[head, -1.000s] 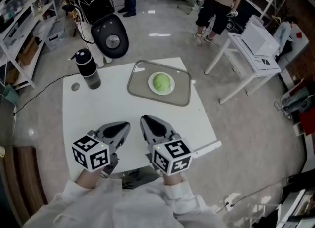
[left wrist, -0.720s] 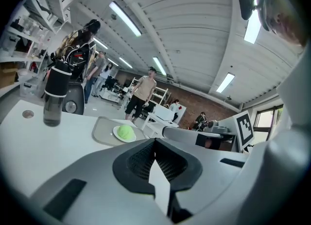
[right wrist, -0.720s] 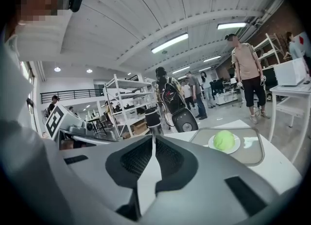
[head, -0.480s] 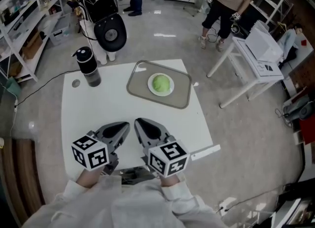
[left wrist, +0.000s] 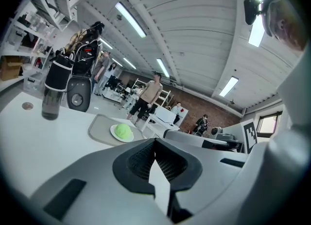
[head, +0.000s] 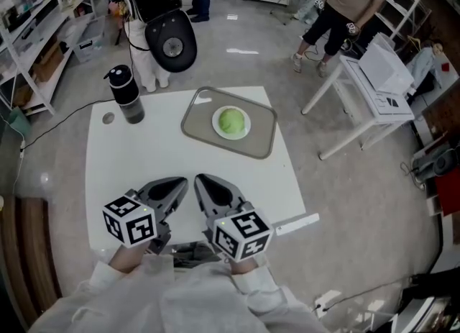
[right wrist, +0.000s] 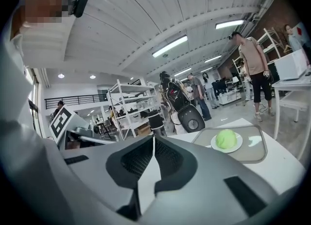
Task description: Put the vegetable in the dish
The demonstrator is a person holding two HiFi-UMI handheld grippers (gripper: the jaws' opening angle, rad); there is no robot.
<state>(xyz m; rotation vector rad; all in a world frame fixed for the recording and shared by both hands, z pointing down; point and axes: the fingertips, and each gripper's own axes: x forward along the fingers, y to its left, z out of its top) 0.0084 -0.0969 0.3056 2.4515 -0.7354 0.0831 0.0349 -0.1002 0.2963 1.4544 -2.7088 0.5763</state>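
A round green vegetable (head: 231, 121) lies on a small white dish (head: 215, 125), which stands on a grey tray (head: 196, 121) at the far side of the white table (head: 144, 159). Both grippers hover side by side near the table's front edge, well short of the tray. My left gripper (head: 180, 181) is shut and holds nothing. My right gripper (head: 200, 178) has just been closing; its tips meet with nothing between them. The left gripper view shows the vegetable (left wrist: 123, 130) ahead past the closed jaws, as does the right gripper view, with the vegetable (right wrist: 225, 139) to the right.
A black bottle (head: 126, 94) stands at the table's far left corner, beside a small round mark (head: 108, 117). A black backpack on a stand (head: 171, 42) sits just beyond the table. A white side table (head: 374, 87) is to the right, and people stand further back.
Both grippers have stayed near the front edge, the right one drifting slightly left towards the left one. The vegetable, dish and tray have not moved. People in the background have shifted.
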